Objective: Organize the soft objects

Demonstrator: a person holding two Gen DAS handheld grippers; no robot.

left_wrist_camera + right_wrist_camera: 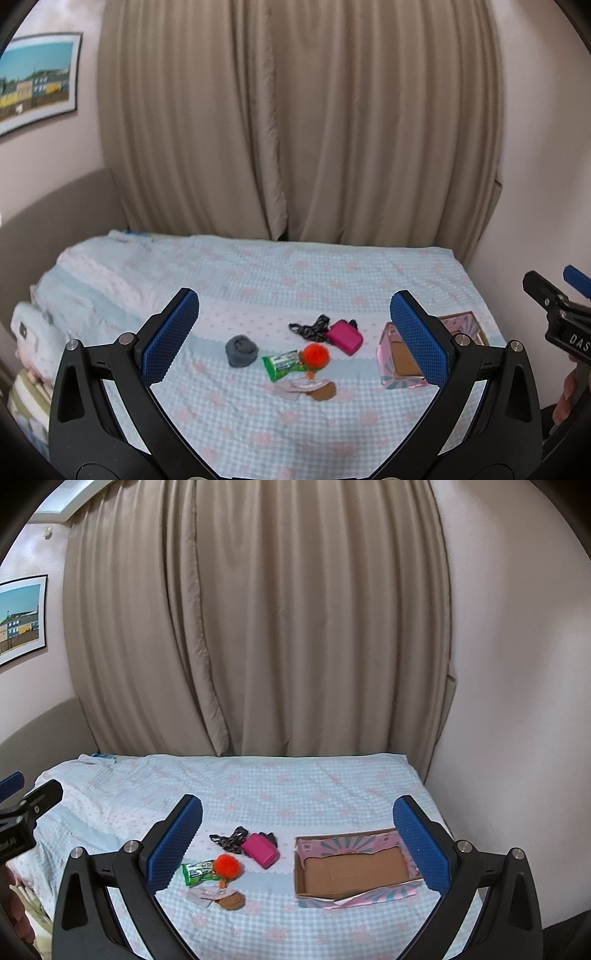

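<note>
since both the left gripper (294,334) and right gripper (297,840) gape wide and empty, pinch the orange pompom (226,866) at lower centre gently, then carry it right into the cardboard box (354,872).

The left gripper (294,334) hangs above a bed covered in a pale blue checked bedspread with pink flowers (258,424), its blue-padded fingers (170,336) spread wide and holding nothing. Between them lie a grey rolled sock (241,350), a green foil snack packet (281,364), a fuzzy orange pompom (314,354), a pink pouch with a dark patterned strap (343,336) and what may be a brown-and-pink slipper (310,389). A pink-patterned cardboard box (400,363) sits partly behind the right finger. The right gripper (554,295) shows at the frame's right edge.
</note>
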